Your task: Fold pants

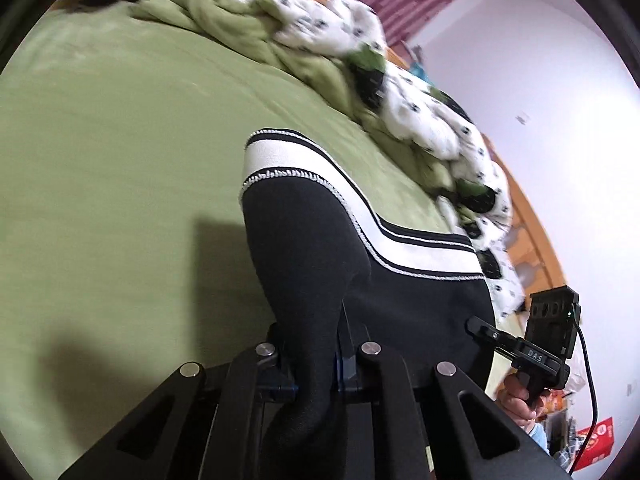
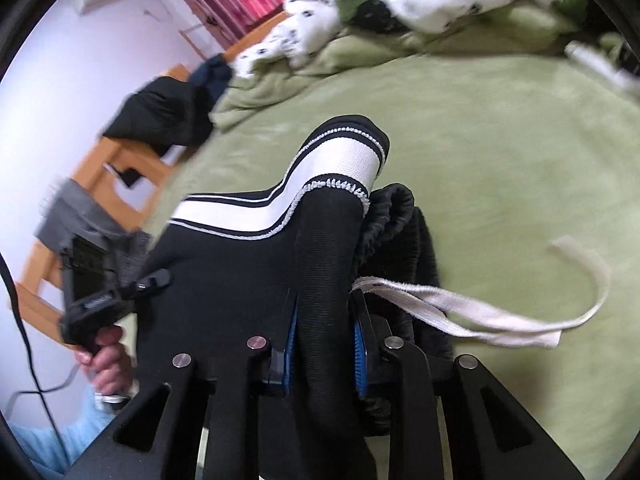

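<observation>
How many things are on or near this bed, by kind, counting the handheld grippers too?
Black pants with white side stripe: 1
White flat drawstring: 1
Handheld black grippers, jaws shut on the pants: 2, left, right
White spotted quilt with green lining: 1
Green bedsheet: 1
Dark clothes heap at the bed edge: 1
Total: 7

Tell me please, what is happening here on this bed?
A person is folding black pants with a white side stripe over a green bed sheet. The left gripper and the right gripper are each shut on a bunch of the fabric and hold it above the bed. A white drawstring hangs loose near the right gripper. A rumpled quilt lies behind.
</observation>
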A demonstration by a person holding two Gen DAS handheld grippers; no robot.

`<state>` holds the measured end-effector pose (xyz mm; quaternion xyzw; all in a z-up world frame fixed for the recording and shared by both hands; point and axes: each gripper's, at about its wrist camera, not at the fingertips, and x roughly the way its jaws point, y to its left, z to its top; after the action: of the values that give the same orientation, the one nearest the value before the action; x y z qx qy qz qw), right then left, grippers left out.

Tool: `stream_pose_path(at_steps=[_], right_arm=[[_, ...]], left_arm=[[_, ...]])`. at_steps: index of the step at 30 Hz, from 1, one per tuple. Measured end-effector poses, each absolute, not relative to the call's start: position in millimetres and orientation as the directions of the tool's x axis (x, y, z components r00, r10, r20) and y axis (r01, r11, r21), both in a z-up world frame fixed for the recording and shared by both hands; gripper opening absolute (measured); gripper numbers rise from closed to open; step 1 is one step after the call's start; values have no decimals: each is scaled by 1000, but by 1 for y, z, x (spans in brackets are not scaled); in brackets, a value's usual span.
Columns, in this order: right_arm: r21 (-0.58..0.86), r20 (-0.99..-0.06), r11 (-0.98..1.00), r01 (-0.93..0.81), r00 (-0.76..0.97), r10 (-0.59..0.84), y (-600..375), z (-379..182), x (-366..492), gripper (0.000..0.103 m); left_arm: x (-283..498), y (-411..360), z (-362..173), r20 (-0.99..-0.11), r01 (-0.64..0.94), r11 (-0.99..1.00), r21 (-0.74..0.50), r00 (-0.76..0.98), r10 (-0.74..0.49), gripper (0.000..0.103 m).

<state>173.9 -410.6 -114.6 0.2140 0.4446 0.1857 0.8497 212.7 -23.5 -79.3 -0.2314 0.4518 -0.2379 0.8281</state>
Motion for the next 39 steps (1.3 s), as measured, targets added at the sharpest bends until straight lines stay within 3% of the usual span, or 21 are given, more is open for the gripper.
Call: stream_pose_path(at_steps=[6,8,12,14,16,17,20,23,27,31,34,36,39], right_arm=[[556,-647,798,-235,481,592,-320,-136,201,23],[507,-649,825,-251,518,557,-316,-140,202,23],[495,-732,859,-134,469,495,-344,-176,214,27],[500,-731,856,-129,467,497,-355,-179,207,30],[397,-782,909,-125,473,407,-349,-163,201,43],[345,-792,930,-127,492,362,-346,-151,197,43],[215,-741,965,-149,619,261,-337,-109,182,43],[185,-687,963,-198,674,271,-314,-84,193,43],[95,-686,943,-320,665,295,-268,-98,229,43],[-40,-754,950,-310,633,174,-260,-158,269,36],[70,-750,953,-295,615,245,-280,-158,279,37],[45,-750,953,-300,620,231,-278,-161,280,36],[41,-750,954,-299,621,227,-278,-161,278,36]], left_arm=[[219,42,-74,-765,171,910,-379,496,-412,12],[224,48,-89,-789,154,914,-375,466,-402,15],[222,50,-120,-799,137,912,-387,444,-405,42],[213,47,-120,-799,157,923,-352,462,-384,47],[204,51,-110,-798,161,935,-316,488,-353,47],[199,52,-101,-791,166,939,-300,508,-342,47],[188,60,-74,-752,186,950,-252,580,-313,62],[203,53,-53,-711,209,940,-269,615,-340,63],[235,33,-47,-658,224,930,-290,659,-364,63],[279,11,-91,-735,189,953,-237,606,-303,62],[288,5,-115,-760,187,961,-206,587,-277,65],[286,4,-113,-740,214,951,-222,598,-307,75],[286,0,-114,-752,212,957,-197,594,-286,75]])
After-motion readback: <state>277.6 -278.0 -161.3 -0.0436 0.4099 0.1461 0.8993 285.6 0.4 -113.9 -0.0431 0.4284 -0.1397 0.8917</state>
